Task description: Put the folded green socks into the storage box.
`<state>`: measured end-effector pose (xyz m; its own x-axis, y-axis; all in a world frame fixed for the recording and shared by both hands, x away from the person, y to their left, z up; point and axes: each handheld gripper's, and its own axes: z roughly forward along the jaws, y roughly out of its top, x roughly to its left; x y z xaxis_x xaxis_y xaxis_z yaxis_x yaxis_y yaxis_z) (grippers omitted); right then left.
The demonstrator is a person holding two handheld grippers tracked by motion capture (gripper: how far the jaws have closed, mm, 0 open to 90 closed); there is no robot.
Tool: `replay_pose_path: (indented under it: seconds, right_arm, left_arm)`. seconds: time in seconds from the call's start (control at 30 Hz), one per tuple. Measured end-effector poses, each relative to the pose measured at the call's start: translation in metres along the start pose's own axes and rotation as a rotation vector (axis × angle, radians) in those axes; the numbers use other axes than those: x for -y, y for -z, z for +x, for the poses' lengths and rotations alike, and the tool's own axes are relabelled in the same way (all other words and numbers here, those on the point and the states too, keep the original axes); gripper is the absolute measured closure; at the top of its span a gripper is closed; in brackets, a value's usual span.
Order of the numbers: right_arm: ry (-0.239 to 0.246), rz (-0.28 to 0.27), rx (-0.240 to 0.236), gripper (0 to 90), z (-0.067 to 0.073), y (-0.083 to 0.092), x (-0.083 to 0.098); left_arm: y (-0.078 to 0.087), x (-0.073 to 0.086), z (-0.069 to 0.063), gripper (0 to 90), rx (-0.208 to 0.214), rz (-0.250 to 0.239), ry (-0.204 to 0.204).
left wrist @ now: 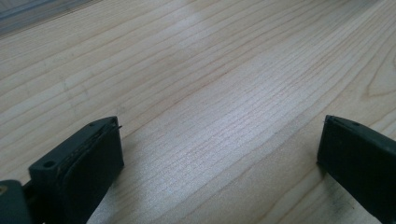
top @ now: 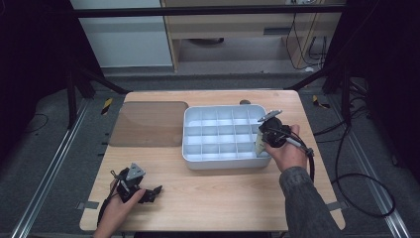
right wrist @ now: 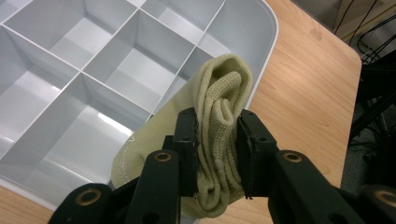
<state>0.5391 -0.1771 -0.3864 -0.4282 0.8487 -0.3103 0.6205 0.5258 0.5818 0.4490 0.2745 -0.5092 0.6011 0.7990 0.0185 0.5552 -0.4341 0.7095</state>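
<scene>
A pale yellow-green folded sock (right wrist: 219,121) is pinched between the two black jaws of my right gripper (right wrist: 218,126), which is shut on it. It hangs over the right-hand compartments of a white divided tray (right wrist: 268,28). From above, that right gripper (top: 262,139) and the sock (top: 259,143) sit at the tray's right edge (top: 190,157). My left gripper (top: 156,191) rests low over the bare wood near the table's front left, jaws wide apart. Between its fingertips (left wrist: 93,154) lies nothing but wood grain; the left gripper (left wrist: 219,140) is open.
A brown translucent mat (top: 148,123) lies left of the tray on the wooden table (top: 223,193). Cables (top: 356,178) trail over the floor at the right. Dark frame posts stand on both sides of the table.
</scene>
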Motion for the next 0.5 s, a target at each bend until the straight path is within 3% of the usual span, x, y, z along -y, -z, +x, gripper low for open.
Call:
replay_pose_path:
  seconds: [0.27,0.5]
  right_arm:
    - [0.054,0.022,0.027,71.5,0.006,-0.001,0.004]
    - [0.059,0.043,-0.015,71.5,0.016,-0.013,0.018]
  left_arm:
    - [0.000,0.000,0.000,0.0,-0.002,0.001,-0.003]
    - [0.000,0.000,-0.001,0.0,0.000,0.001,0.000]
